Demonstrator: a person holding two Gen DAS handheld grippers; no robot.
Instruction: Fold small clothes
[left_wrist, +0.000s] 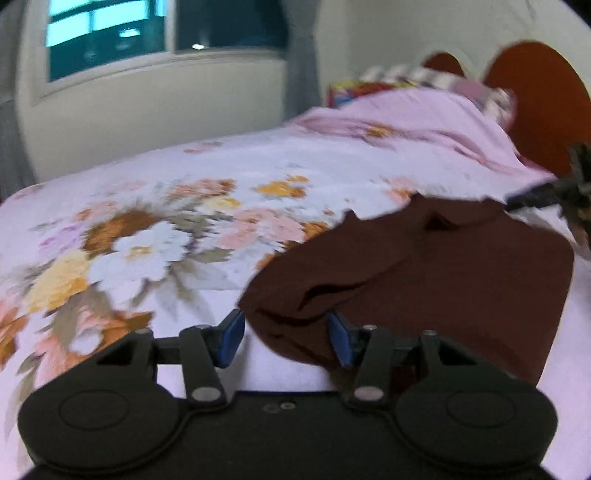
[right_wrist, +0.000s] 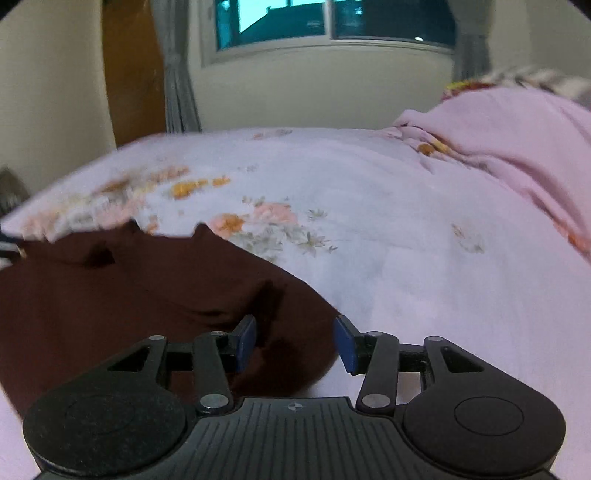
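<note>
A dark maroon garment (left_wrist: 424, 273) lies spread on a floral bedsheet (left_wrist: 155, 236). My left gripper (left_wrist: 286, 338) is open, its blue pads either side of the garment's near left corner. In the right wrist view the same garment (right_wrist: 129, 288) fills the lower left, and my right gripper (right_wrist: 295, 341) is open around its near right corner. Part of the right gripper (left_wrist: 554, 192) shows at the left view's right edge.
A pink blanket (right_wrist: 517, 147) is heaped at the head of the bed, with pillows (left_wrist: 424, 79) and a brown headboard (left_wrist: 535, 92) behind. A wall with a window (right_wrist: 332, 22) and grey curtains stands beyond the bed.
</note>
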